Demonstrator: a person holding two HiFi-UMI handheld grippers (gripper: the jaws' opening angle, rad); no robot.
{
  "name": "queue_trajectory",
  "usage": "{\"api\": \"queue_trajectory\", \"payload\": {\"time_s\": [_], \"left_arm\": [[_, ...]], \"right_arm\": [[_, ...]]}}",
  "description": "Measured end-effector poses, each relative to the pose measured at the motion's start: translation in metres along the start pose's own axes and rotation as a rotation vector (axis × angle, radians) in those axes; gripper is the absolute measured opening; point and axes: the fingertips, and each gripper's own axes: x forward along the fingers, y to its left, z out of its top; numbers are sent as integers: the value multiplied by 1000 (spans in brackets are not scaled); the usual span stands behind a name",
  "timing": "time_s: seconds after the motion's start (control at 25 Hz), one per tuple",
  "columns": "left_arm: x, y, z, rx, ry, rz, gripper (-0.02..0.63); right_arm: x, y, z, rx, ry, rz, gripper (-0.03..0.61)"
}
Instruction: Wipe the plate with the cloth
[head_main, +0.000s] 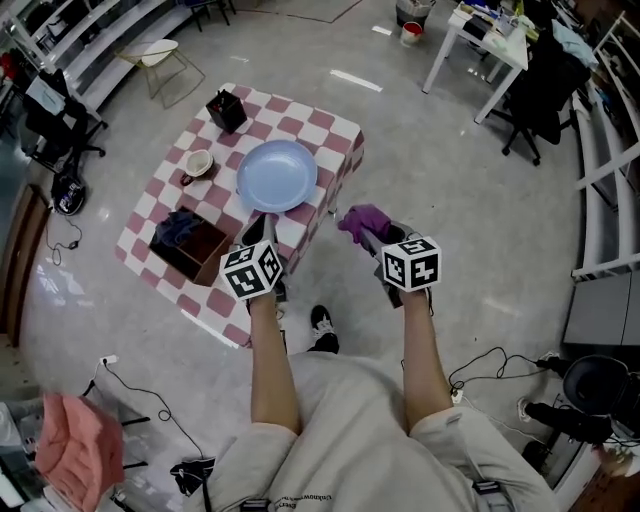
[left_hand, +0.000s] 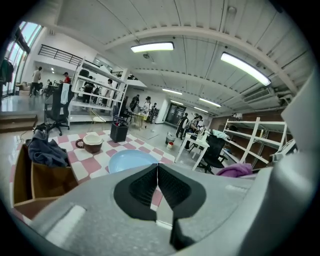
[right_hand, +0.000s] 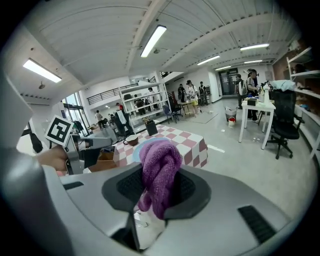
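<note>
Pink-and-white checked table (head_main: 330, 130), with the pale blue plate (head_main: 277, 175) lying flat and bare toward its right side. Behind the plate, a black container (head_main: 227, 110). To its left, a brown mug (head_main: 198, 164). At the near left corner, an open cardboard box (head_main: 205, 255) with a dark garment (head_main: 180, 228) bundled inside.

Left tongs (head_main: 262, 228) pressed together with nothing between them, tips over the table's near edge, just beside the plate's near rim, between the person and the plate.

Right tongs (head_main: 372, 235) clamped on the purple cloth (head_main: 364, 221), bunched and sticking up from the grip. Held off the table, over the grey floor (head_main: 450, 180), to the right of the table's corner and apart from the plate.

Farther off on the floor, a white table (head_main: 480, 40) at upper right and a chair (head_main: 158, 55) at upper left.
</note>
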Motion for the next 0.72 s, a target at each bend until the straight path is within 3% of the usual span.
{"api": "queue_trajectory", "payload": {"time_s": [0.28, 0.48, 0.72], "left_arm": [[39, 26, 13, 46, 11, 0, 11], [51, 46, 25, 10, 0, 14, 11], [58, 56, 27, -2, 10, 29, 11]], "right_arm": [[43, -11, 18, 23, 2, 1, 123], [65, -8, 28, -35, 40, 1, 124], [72, -18, 46, -16, 20, -10, 126]]}}
